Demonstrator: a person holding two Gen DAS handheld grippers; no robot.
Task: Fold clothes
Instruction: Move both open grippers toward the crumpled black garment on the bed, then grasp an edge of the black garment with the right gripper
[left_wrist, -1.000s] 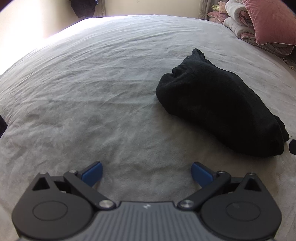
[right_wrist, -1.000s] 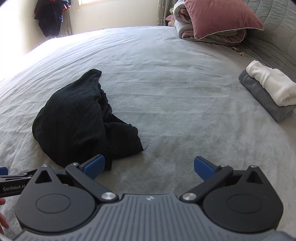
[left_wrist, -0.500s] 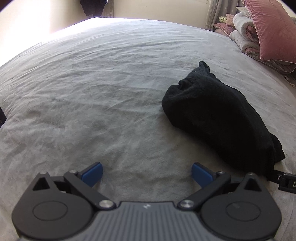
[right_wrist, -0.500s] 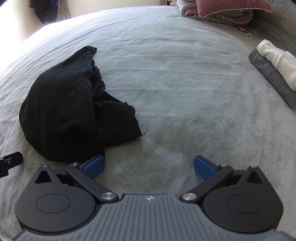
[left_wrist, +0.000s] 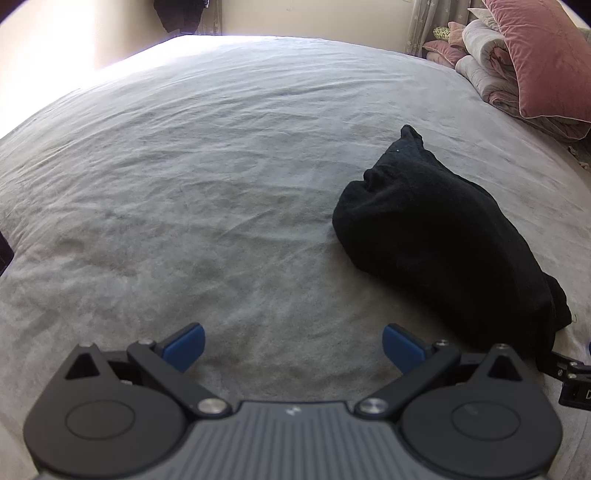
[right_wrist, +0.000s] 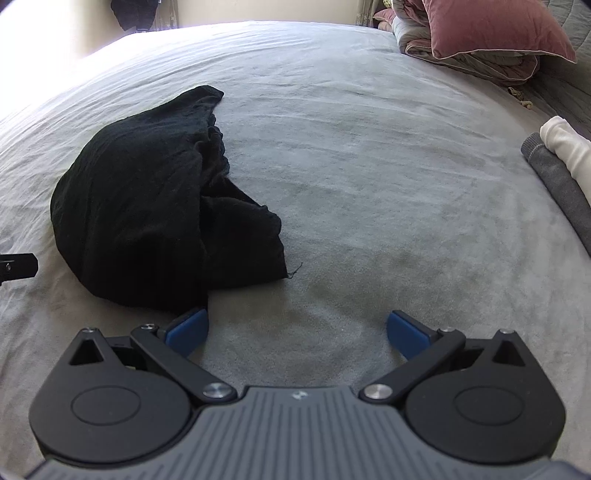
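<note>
With the black garment (right_wrist: 147, 206) heaped on the grey bed (right_wrist: 369, 166) and both the left gripper (left_wrist: 291, 341) and right gripper (right_wrist: 297, 330) spread wide and empty — best to pinch two separate hem corners, lift, then spread flat before folding.

Both tongs (left_wrist: 291, 347) (right_wrist: 297, 334) apparently wide open

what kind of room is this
Most likely a bedroom: the wide grey bed fills the view, a pink pillow sits on rolled bedding at its head, and a crumpled black garment lies on it.
</note>
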